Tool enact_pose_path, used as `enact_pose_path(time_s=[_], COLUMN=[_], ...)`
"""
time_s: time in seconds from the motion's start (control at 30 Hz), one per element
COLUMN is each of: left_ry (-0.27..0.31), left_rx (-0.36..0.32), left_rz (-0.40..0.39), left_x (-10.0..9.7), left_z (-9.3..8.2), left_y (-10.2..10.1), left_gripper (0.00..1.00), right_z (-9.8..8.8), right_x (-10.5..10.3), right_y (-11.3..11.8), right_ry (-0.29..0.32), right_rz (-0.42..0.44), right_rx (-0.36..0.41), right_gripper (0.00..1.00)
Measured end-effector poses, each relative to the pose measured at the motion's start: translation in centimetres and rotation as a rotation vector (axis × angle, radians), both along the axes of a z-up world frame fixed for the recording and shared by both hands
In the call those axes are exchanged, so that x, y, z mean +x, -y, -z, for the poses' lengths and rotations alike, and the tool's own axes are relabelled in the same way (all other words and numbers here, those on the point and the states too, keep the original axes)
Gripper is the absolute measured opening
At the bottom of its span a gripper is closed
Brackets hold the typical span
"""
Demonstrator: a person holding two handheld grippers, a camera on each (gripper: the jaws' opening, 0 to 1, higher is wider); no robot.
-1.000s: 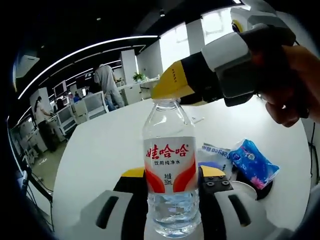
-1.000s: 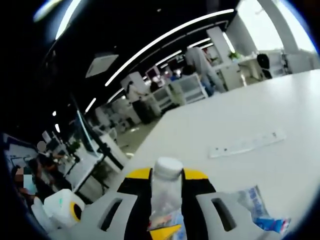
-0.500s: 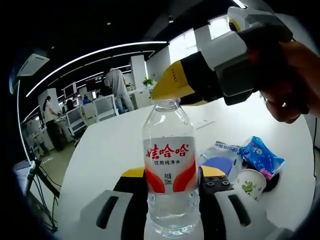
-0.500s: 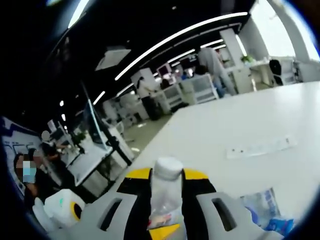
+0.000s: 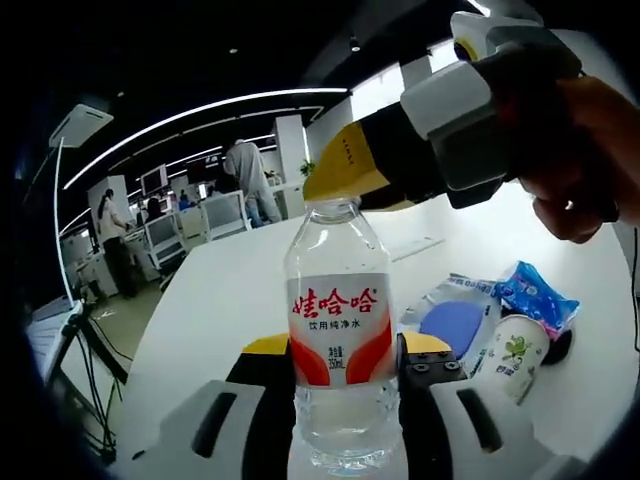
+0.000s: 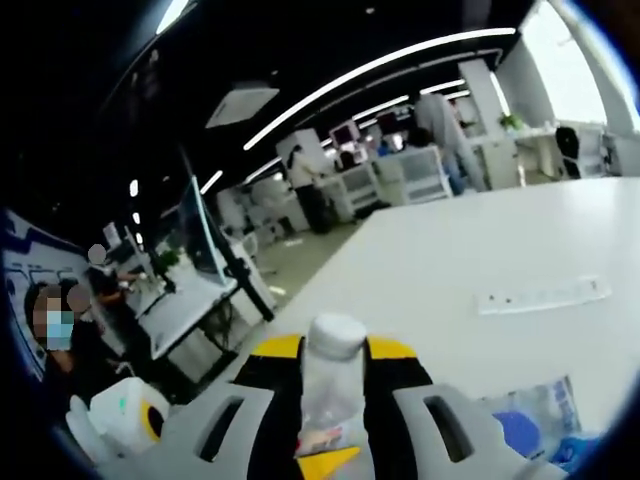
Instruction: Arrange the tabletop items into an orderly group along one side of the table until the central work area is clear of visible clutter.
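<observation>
Jaws first: my left gripper (image 5: 345, 372) is clamped on the lower body of a clear plastic water bottle with a red-and-white label (image 5: 340, 345), and my right gripper (image 6: 333, 365) is closed around that same bottle's white screw cap (image 6: 335, 336), coming in from above as seen in the left gripper view. The bottle stands upright between the two, held at both ends, lifted or just over the white round table (image 5: 230, 290); I cannot tell if its base touches. Compared with a second ago the grip is unchanged, bottle and both grippers fixed relative to each other, while the background has swung: the whole assembly has turned, so I judge the bottle is being carried toward a new spot. Behind the bottle a clear plastic bag with a blue round patch (image 5: 455, 318), a white paper cup with a green print (image 5: 515, 352) and a blue crinkled snack packet (image 5: 538, 298) now sit closer into view than earlier, huddled together. A white power strip (image 6: 545, 295) lies flat, well apart from them. Those items look ungrouped yet; much remains.
</observation>
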State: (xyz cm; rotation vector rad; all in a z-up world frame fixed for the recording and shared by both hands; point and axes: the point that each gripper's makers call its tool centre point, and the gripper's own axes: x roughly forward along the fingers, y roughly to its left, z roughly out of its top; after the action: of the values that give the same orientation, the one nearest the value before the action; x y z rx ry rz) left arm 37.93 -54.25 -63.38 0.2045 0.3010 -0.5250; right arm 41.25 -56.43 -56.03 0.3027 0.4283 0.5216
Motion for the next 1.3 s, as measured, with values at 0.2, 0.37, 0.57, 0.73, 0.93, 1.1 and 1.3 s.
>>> enact_pose_path(time_s=[0.2,0.37,0.57,0.73,0.93,1.1,1.3], left_ry=[0.027,0.034,0.043,0.048,0.059,0.069,0.093], left_rx=[0.003,0.007,0.014,0.011,0.017,0.005,-0.002], left_rz=[-0.019,-0.032,-0.042,-0.046,-0.064,-0.077,-0.083], left_x=[0.1,-0.2,-0.4,-0.3,-0.2,-0.4,-0.5], left_z=[0.9,2.1,2.6,3.2,3.8,4.1,4.0], left_y=[-1.5,-2.6,-3.9,-4.8,-5.7,-6.4,-6.7], left_gripper=[0.37,0.37,0.38,0.38,0.38,0.38,0.39], right_z=[1.1,2.2,2.9,3.3,3.5,3.8,3.5], right_x=[-0.2,-0.6,-0.8,-0.9,-1.1,-1.5,-1.9], right_y=[-1.4,-2.6,-3.8,-4.9,-5.9,-6.6,-7.1], right_ry=[0.02,0.01,0.016,0.038,0.058,0.066,0.094], right_rz=[-0.034,-0.053,-0.071,-0.079,-0.096,-0.113,-0.125], right_rx=[-0.035,-0.045,-0.042,-0.067,-0.093,-0.104,-0.116], right_gripper=[0.19,0.19,0.19,0.19,0.19,0.19,0.19])
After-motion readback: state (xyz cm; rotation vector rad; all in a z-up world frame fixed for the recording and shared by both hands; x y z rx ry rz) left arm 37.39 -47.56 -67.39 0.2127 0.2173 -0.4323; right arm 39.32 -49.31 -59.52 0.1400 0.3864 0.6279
